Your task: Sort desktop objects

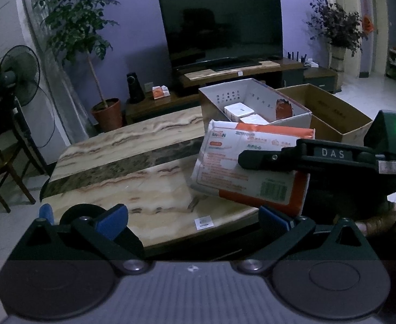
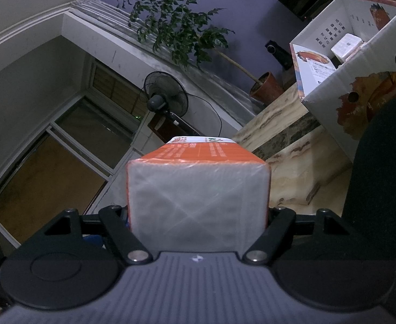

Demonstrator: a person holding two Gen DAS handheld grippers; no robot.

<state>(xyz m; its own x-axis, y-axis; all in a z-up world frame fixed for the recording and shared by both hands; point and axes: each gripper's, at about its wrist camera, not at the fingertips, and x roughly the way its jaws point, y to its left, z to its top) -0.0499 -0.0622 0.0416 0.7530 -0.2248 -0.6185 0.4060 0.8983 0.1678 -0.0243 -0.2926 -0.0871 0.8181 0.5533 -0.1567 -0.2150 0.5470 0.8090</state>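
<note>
An orange-and-white tissue pack (image 1: 241, 172) hangs tilted above the marble table (image 1: 133, 162), with my right gripper (image 1: 254, 172) shut on it; one black finger (image 1: 265, 159) lies across its printed face. In the right wrist view the pack (image 2: 198, 189) fills the gap between the jaws of the right gripper (image 2: 198, 212). Just behind the pack stands a white open box (image 1: 292, 120) holding white tissue packs (image 1: 238, 110). My left gripper (image 1: 193, 217) stands open low over the table's near edge, nothing between its blue pads (image 1: 111, 217).
A brown carton (image 1: 341, 124) stands open to the right of the white box (image 2: 360, 86). A black round object (image 1: 83, 212) lies by the left finger, and a small white label (image 1: 204, 222) is on the table. A fan (image 1: 19, 75), a potted plant (image 1: 106, 113) and a television (image 1: 222, 29) stand beyond.
</note>
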